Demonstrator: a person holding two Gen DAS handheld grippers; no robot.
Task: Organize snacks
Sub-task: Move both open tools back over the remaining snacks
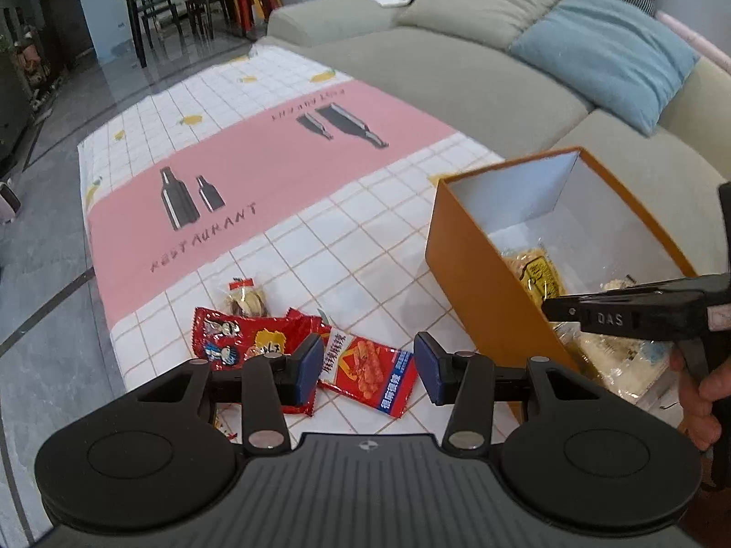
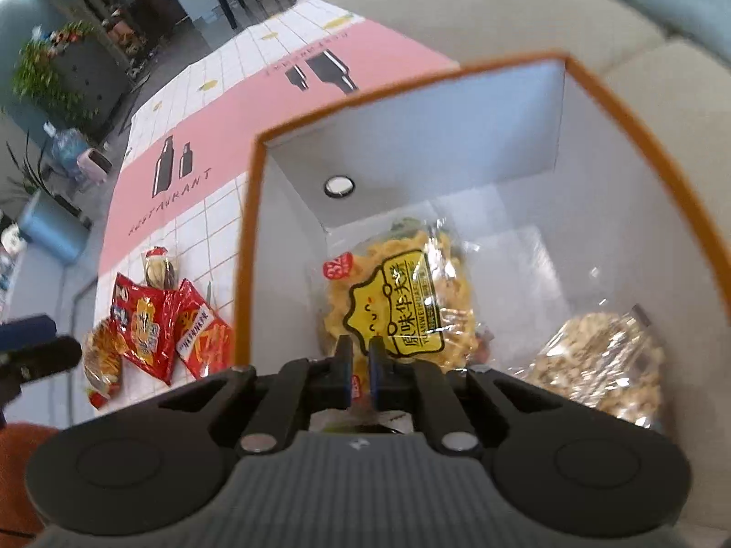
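Right gripper [image 2: 361,376] is pinched fully together with nothing clamped between the blue pads, hanging over the open orange box [image 2: 249,246], tips just above the yellow snack bag [image 2: 402,301] on the box floor; a clear bag of pale puffed snacks [image 2: 598,365] lies in the box beside it, toward the sofa side. Left gripper [image 1: 370,367] has its jaws at a medium-wide gap, holding nothing, hovering over the loose pile on the desk [image 1: 256,173]: the red-orange sachet [image 1: 372,372] shows between the pads, the red cartoon packet [image 1: 233,333] is just beside it under the left pad, and a small clear-wrapped snack with a red top [image 1: 244,299] sits just past those. Pile is near the desk's near edge, close to the box's outer wall. Box stands at the desk's sofa-side edge. A hand [image 1: 699,392] grips the right gripper's handle at the frame edge. Grey sofa [image 1: 457,82] with a blue cushion [image 1: 607,55] is behind.
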